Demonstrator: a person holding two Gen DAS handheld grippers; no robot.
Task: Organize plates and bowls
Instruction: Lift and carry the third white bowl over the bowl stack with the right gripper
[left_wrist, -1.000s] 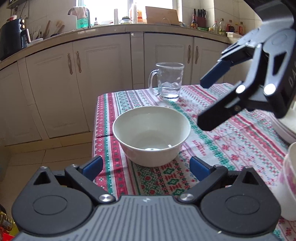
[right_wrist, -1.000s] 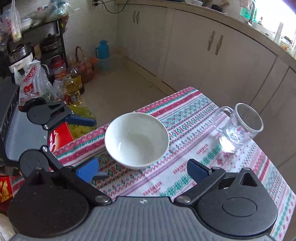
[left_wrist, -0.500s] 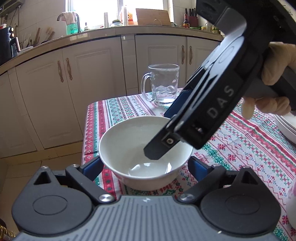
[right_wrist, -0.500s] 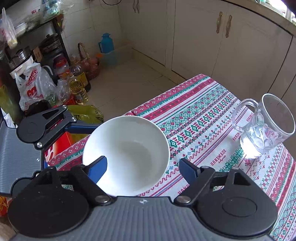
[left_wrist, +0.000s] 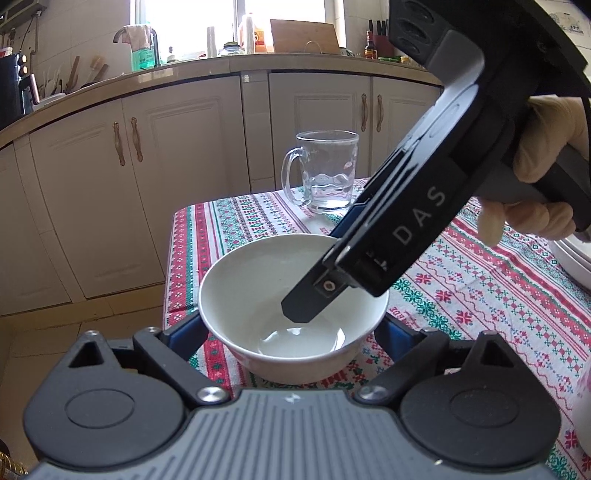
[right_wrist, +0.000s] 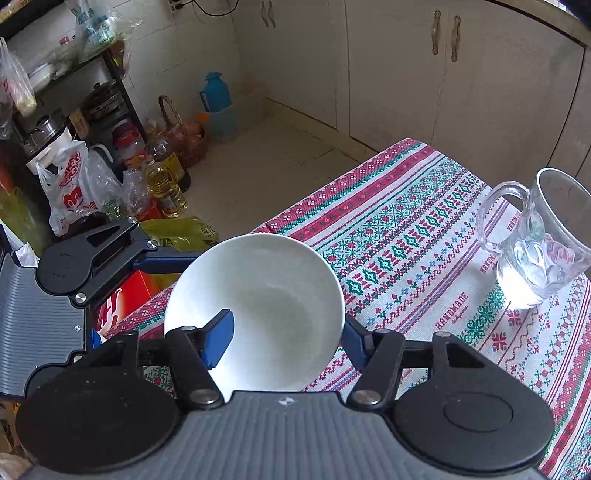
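The right gripper (right_wrist: 284, 341) is closing across the empty bowl's (right_wrist: 273, 295) rim (1 finger inside); the left gripper (left_wrist: 291, 332), closing, straddles it; a mug (right_wrist: 535, 254) of water sits at 3 o'clock.

Lighting: daylight, bright, from the far window (left_wrist: 236, 22) in the left wrist view; panes blown out to white. Bowl (left_wrist: 291, 310) interior shows soft glare at its base. Shadows faint and diffuse on the cloth (right_wrist: 424, 236). Right wrist view dimmer, floor corner at far left murky. Distortion: strong fisheye bowing of cabinets (left_wrist: 177, 155) and counter; dark vignette in upper right corners. Focus: sharp throughout, slight softness at edges.
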